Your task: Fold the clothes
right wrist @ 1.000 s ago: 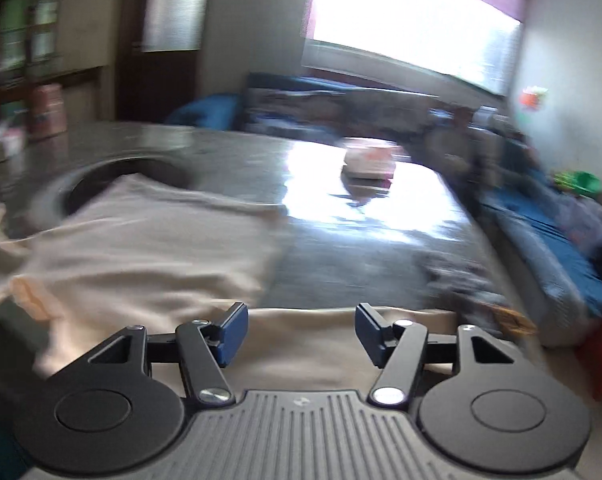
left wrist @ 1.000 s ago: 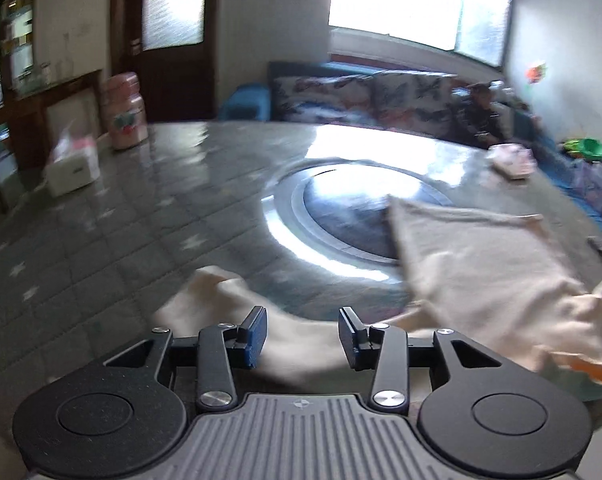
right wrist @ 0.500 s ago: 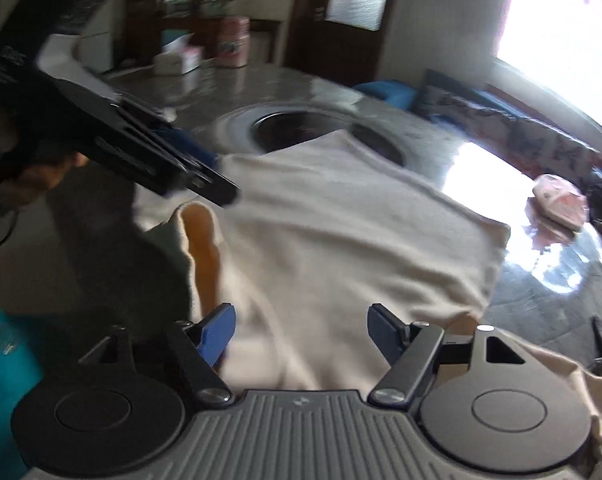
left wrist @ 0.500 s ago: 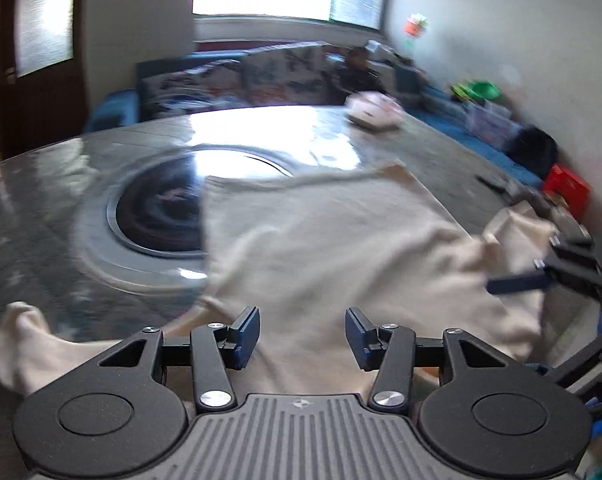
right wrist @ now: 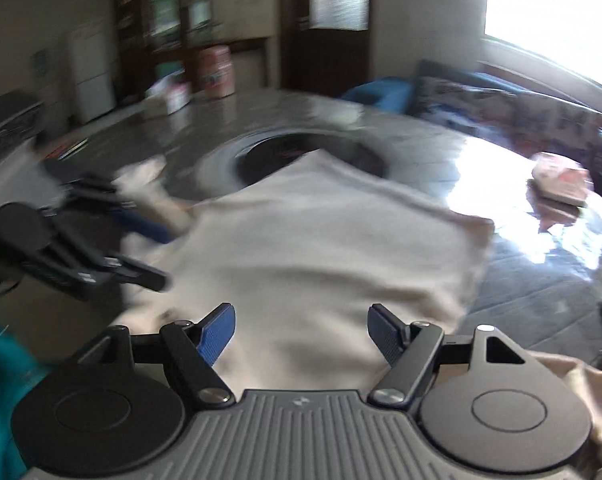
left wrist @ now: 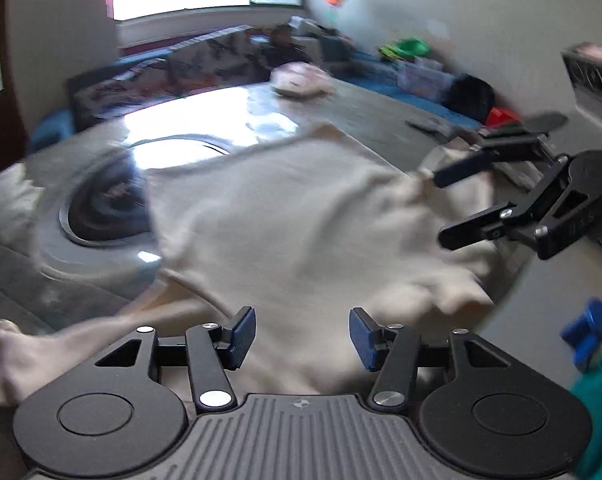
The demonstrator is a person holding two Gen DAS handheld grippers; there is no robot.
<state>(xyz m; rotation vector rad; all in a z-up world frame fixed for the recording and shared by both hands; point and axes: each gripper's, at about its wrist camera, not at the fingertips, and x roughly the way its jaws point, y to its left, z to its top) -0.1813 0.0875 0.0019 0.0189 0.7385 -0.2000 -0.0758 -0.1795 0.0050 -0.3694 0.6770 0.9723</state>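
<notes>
A cream garment lies spread over the round grey table, with a loose sleeve trailing at the near left. My left gripper hovers over its near edge. Its jaws are opening and the cloth lies flat below the gap, not pinched. From the right, my right gripper reaches in over the bunched right side of the garment. In the right wrist view the garment fills the middle. My right gripper stands open above it, and my left gripper is at the left by a rumpled sleeve.
The table has a dark round recess in its centre, partly under the cloth. A pink and white bundle sits at the far side. A tissue box and a pink jar stand at the back. A teal sleeve is at the near edge.
Both cameras have swung inward to face the garment. The jaws of both grippers stand wider than a second ago. Each gripper has come into the other's view.
</notes>
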